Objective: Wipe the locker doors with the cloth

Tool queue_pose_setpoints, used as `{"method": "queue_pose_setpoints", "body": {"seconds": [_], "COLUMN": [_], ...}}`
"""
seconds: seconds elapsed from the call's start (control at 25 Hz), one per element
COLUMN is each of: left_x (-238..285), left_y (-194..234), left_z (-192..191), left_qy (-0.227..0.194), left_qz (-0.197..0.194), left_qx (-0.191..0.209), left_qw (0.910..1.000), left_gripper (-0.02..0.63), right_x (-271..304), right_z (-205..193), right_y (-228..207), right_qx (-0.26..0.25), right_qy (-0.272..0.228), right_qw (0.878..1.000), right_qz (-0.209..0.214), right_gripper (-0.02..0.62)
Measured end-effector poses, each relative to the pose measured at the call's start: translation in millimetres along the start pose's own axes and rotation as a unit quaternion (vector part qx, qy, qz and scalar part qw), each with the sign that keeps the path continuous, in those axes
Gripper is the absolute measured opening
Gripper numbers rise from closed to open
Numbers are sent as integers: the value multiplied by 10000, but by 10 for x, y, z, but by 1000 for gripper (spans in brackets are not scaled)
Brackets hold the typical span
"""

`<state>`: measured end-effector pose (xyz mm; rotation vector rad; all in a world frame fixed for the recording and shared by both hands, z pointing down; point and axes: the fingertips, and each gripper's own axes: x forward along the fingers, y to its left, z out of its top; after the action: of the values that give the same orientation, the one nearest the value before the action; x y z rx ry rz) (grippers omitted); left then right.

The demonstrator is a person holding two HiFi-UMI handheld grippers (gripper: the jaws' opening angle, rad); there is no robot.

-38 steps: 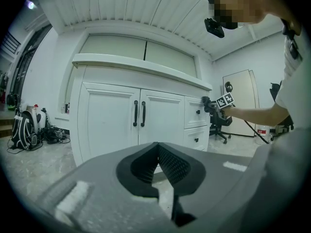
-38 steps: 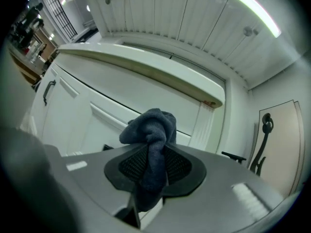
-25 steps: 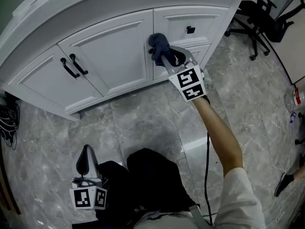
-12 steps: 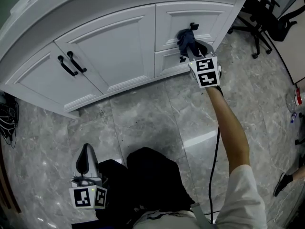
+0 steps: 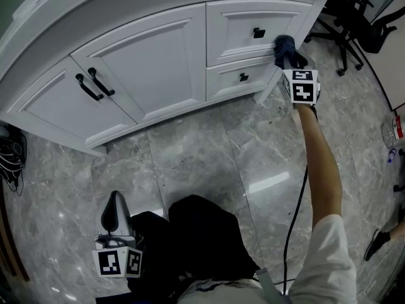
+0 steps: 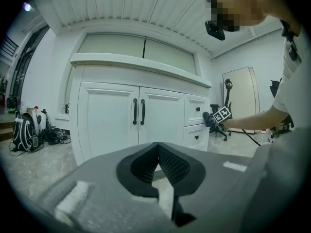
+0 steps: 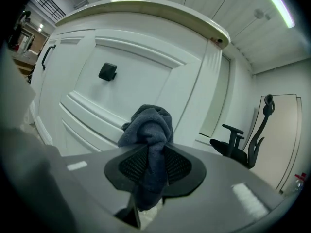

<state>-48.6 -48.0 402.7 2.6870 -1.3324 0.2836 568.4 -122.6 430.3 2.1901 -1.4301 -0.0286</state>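
Observation:
The white cabinet has two doors [image 5: 145,62] with black bar handles and, to their right, two drawers with black knobs. My right gripper [image 5: 288,53] is shut on a dark blue cloth [image 5: 285,44], bunched and sticking out beyond the jaws. The cloth [image 7: 149,125] is held against the right end of the upper drawer [image 5: 243,19], by the cabinet's corner post and past the knob [image 7: 107,72]. My left gripper [image 5: 116,209] hangs low by the person's leg, far from the cabinet. Its jaws meet with nothing between them [image 6: 158,147].
Black office chairs [image 5: 347,14] stand right of the cabinet. A bottle [image 5: 395,129] and a shoe [image 5: 378,243] lie on the grey marble floor at the right edge. Bags and cables [image 5: 9,152] sit at the cabinet's left end. A cable trails from the right arm.
My right gripper has carried the cloth rightward and up, from the seam beside the doors across the upper drawer to the cabinet's right corner. The left gripper has not moved.

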Motion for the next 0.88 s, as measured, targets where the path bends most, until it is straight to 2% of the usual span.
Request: {"method": "queue_pose_setpoints", "body": {"seconds": [0.12, 0.2, 0.48, 0.72, 0.88], "left_x": [6, 15, 27, -20, -28], "left_y": [7, 10, -23, -1, 34], "left_z": [3, -3, 4, 20, 39], "left_qy": [4, 17, -11, -23, -32], "left_qz": [6, 4, -27, 10, 50], "left_qx": [9, 12, -1, 10, 13], "left_qw": [10000, 10000, 10000, 10000, 10000], "left_gripper": [2, 2, 2, 2, 2], "right_x": [-160, -330, -787, -591, -326], "right_z": [37, 137, 545, 461, 377], "right_y": [49, 242, 1541, 2336, 2489], "right_qx": [148, 79, -265, -382, -496], "right_qy": [-212, -471, -1332, -1118, -848], "right_qw": [9997, 9988, 9841, 9770, 9751], "right_qz": [-53, 48, 1142, 1775, 1986], "right_gripper": [91, 91, 91, 91, 91]}}
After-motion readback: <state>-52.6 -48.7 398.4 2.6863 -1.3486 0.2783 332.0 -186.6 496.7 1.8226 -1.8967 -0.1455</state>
